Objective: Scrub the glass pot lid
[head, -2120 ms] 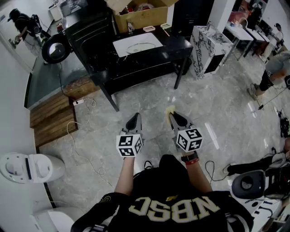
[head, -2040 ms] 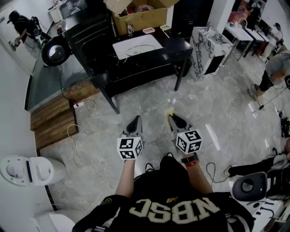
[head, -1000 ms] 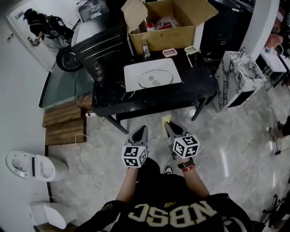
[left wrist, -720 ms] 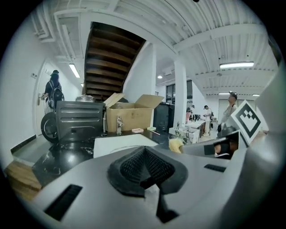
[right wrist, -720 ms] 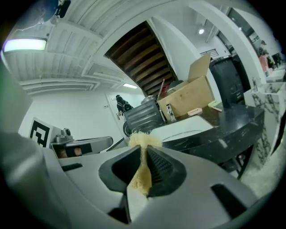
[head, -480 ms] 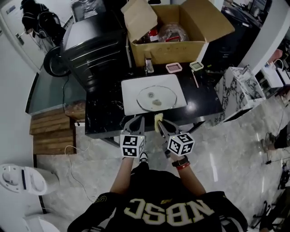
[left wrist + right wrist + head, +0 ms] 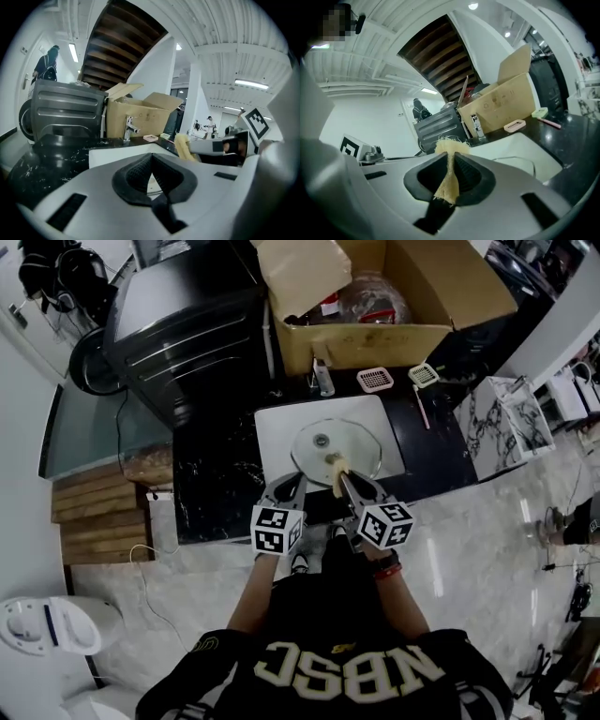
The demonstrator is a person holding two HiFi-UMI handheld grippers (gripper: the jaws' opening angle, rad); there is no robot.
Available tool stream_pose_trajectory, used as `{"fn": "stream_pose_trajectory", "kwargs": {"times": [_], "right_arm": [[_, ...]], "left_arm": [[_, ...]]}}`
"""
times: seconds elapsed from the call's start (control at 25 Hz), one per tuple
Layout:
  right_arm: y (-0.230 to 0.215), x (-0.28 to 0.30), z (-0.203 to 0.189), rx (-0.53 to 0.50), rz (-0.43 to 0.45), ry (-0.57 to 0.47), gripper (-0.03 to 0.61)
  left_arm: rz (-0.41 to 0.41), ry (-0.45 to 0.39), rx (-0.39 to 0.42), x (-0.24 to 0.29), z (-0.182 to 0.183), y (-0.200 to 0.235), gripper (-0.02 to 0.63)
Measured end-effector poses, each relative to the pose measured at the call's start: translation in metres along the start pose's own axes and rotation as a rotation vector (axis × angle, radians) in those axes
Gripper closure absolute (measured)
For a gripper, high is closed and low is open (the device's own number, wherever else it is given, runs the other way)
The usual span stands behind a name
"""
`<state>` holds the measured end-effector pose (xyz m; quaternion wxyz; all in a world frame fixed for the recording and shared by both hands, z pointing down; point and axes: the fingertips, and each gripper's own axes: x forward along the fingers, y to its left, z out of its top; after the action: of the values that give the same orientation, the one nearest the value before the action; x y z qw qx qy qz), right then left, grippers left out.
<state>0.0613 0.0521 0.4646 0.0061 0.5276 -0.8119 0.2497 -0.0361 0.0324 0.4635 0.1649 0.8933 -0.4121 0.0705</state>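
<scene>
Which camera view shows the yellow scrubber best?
The right gripper view: the yellow scrubber is large and central, pinched in the right gripper. The head view shows only a small tip over the glass lid; the left gripper view, its side.

An open box (image 7: pixel 375 337) stood behind a tap (image 7: pixel 323 379); beside it lay a pink tray (image 7: pixel 375 380), possibly a soap dish.

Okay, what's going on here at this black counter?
A person at the black counter holds a gripper in each hand. The right gripper is shut on a yellow scrubbing pad, near the glass pot lid lying in the white sink. The left gripper is shut and empty. Whether the pad touches the lid is unclear.
</scene>
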Motion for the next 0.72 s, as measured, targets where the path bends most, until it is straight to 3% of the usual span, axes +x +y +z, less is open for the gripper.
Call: {"fn": "stream_pose_trajectory", "kwargs": {"times": [0.24,0.44,0.72], "right_arm": [[-0.039,0.051,0.015,0.000,0.004,0.045,0.528],[-0.045,0.104,0.034,-0.034,0.093,0.099,0.526],[-0.053,0.155,0.006,-0.020,0.185,0.252,0.526]], "left_arm": [[0.039,0.062,-0.052,0.046,-0.011,0.035,0.600],[0.114,0.149,-0.139,0.076,-0.029,0.071,0.600],[0.118,0.283,-0.261,0.105,-0.057,0.098,0.598]]}}
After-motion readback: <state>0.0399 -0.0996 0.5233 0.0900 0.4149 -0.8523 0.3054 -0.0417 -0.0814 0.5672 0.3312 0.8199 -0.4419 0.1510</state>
